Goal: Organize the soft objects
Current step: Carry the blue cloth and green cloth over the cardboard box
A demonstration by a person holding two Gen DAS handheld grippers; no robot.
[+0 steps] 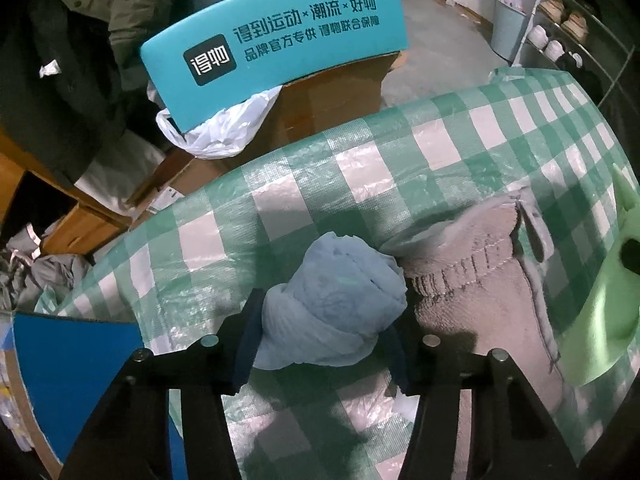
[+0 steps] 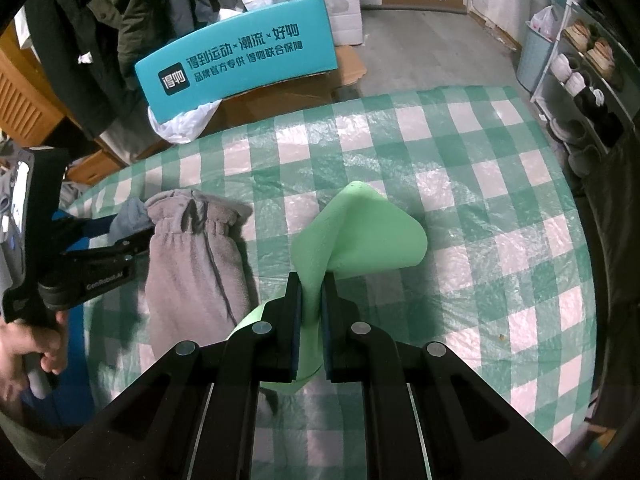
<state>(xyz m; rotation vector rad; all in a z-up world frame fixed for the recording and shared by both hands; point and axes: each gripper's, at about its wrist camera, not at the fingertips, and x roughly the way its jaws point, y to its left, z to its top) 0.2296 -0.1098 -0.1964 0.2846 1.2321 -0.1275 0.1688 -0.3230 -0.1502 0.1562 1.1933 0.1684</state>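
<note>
Sorting barely begun on the checked tablecloth [image 2: 460, 168]
Left gripper [image 1: 320, 320] pinches blue cloth bundle [image 1: 332, 304]; right gripper [image 2: 310, 300] pinches green foam sheet [image 2: 360, 232]; grey fleece mitten [image 2: 192, 256] lies unsorted.

Left hand-held gripper [image 1: 320, 320] half-closed, right hand-held gripper [image 2: 310, 300] clamped.

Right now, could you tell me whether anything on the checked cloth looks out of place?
Only the light blue cloth: it is bunched into a wad between the left gripper pads, beside the flat grey fleece mitten.

Green-checked table cover [image 2: 460, 168] carries grey fleece garment [image 2: 192, 256]
</note>
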